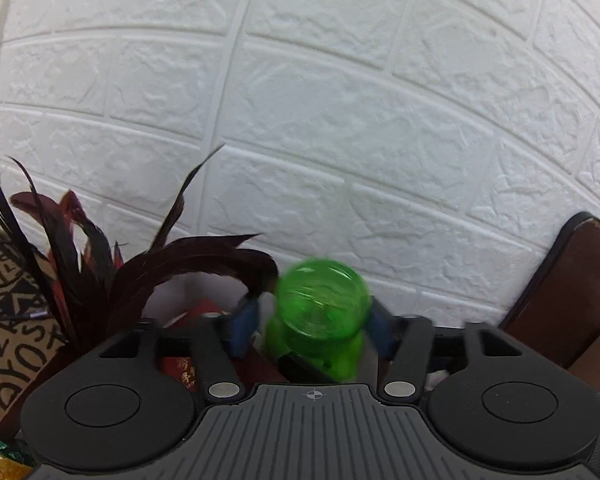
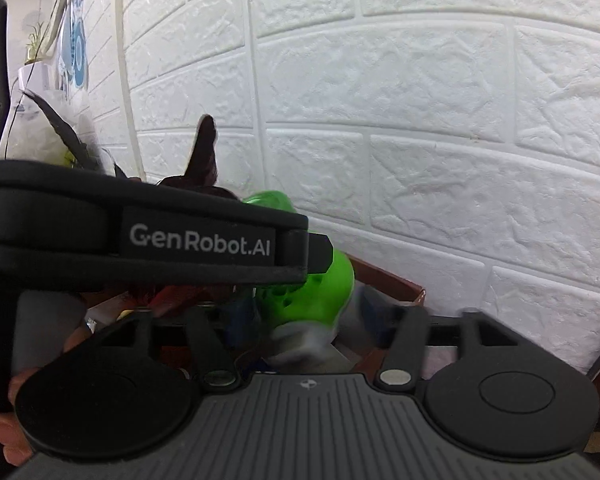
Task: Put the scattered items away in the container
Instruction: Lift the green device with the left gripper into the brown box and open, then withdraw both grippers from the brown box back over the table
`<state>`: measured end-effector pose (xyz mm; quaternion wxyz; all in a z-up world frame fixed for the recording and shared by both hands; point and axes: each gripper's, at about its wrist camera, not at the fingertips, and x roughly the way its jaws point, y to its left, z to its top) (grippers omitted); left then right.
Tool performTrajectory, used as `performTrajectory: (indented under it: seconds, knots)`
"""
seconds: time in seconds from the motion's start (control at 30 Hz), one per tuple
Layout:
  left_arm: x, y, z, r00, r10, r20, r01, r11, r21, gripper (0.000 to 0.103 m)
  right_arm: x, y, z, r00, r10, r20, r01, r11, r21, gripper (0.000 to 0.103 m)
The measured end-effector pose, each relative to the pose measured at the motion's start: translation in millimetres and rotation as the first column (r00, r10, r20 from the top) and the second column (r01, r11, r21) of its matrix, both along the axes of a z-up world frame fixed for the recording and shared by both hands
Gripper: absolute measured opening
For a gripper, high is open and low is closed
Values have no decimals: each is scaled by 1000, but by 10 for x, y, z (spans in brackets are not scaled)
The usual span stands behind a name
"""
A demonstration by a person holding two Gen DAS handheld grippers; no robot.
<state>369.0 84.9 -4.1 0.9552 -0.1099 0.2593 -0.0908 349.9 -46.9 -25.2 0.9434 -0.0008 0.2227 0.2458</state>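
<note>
White brick-pattern wall [image 1: 340, 100] fills the background of both views. Brown box [image 1: 560, 292] — the container — stands against it, one flap raised at right in the left wrist view; its far rim shows in the right wrist view too. Patterned brown paper bag [image 1: 8, 320] sits at left. Dark red and black feathers [image 1: 148, 272] rise out of the box. Left gripper [image 1: 312, 328] stands with jaws spread; blue pads [image 1: 244, 328] sit apart from the green plastic toy [image 1: 320, 312], which lies blurred between them, over the box interior. Whether a pad touches it cannot be told. Right gripper [image 2: 300, 320] is also spread, fingers blurred — a green perforated item [image 2: 312, 292] lies between them above the box, contact unclear.
</note>
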Motion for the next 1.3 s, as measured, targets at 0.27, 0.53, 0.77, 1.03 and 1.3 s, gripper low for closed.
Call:
performTrajectory:
  seconds: [0.27, 0.53, 0.77, 1.03, 1.3]
  knots:
    - [-190, -70, 95, 997, 24, 73, -29, 997, 72, 103, -53, -103, 49, 999, -53, 7, 53, 998, 30, 92]
    - [-282, -36, 17, 999, 46, 17, -47, 998, 48, 103, -165, -185, 35, 999, -52, -12, 53, 998, 19, 95]
    - [-480, -9, 160, 996, 72, 60, -75, 996, 46, 103, -416, -65, 200, 987, 155, 37, -156, 987, 36, 92]
    - [-611, 59, 213, 997, 77, 21, -78, 996, 45, 103, -565, 8, 221, 992, 125, 18, -125, 992, -2, 93]
    - [-1134, -71, 353, 997, 68, 42, -71, 996, 63, 103, -940, -238, 466, 998, 54, 27, -54, 999, 2, 101]
